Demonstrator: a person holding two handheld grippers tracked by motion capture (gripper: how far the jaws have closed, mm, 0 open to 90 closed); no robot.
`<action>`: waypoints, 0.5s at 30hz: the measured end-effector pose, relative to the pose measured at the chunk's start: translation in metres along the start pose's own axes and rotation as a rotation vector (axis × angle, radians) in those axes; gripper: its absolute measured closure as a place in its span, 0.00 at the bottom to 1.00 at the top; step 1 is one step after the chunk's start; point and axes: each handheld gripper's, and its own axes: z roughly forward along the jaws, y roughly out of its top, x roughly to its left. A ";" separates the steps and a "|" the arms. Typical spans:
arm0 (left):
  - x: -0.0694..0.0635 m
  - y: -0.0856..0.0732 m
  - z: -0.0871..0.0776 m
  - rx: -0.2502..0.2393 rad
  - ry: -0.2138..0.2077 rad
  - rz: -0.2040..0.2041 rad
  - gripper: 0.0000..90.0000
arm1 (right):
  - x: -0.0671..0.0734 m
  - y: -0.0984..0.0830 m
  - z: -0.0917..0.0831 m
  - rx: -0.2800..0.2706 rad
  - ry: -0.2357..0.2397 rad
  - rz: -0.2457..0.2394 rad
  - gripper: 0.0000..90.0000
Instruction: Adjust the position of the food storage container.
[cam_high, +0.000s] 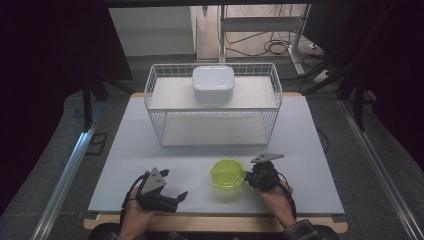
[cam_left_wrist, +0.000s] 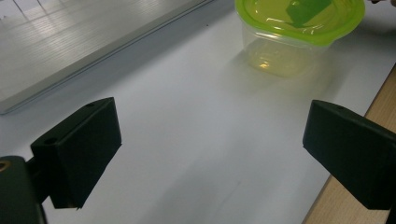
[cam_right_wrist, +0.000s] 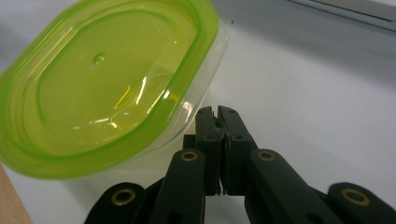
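A clear plastic container with a lime-green lid (cam_high: 227, 173) stands on the white table top near the front edge. My right gripper (cam_high: 251, 176) is at its right side, shut, with nothing seen between the jaws. In the right gripper view the container (cam_right_wrist: 107, 84) is tilted across the frame, and the shut tips (cam_right_wrist: 217, 114) sit just under its lid rim against the clear wall. My left gripper (cam_high: 181, 196) lies low at the front left, open and empty. In the left gripper view (cam_left_wrist: 212, 126) the jaws stand wide apart, with the container (cam_left_wrist: 289, 42) farther off.
A white wire rack (cam_high: 150, 85) stands at the back middle of the table, with a white lidded box (cam_high: 213, 82) on its upper shelf. The wooden table edge (cam_high: 215, 222) runs along the front. Bare white surface (cam_high: 150, 150) lies between rack and grippers.
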 end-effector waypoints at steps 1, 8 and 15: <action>0.000 0.000 0.000 0.000 0.000 0.000 0.04 | 0.000 0.001 0.002 -0.005 0.005 0.002 0.97; 0.000 0.000 0.000 0.002 -0.001 0.000 0.04 | 0.004 0.013 0.016 -0.001 0.035 -0.013 0.97; 0.000 0.000 0.000 0.002 -0.002 -0.003 0.04 | 0.005 0.019 0.022 -0.004 0.048 -0.016 0.97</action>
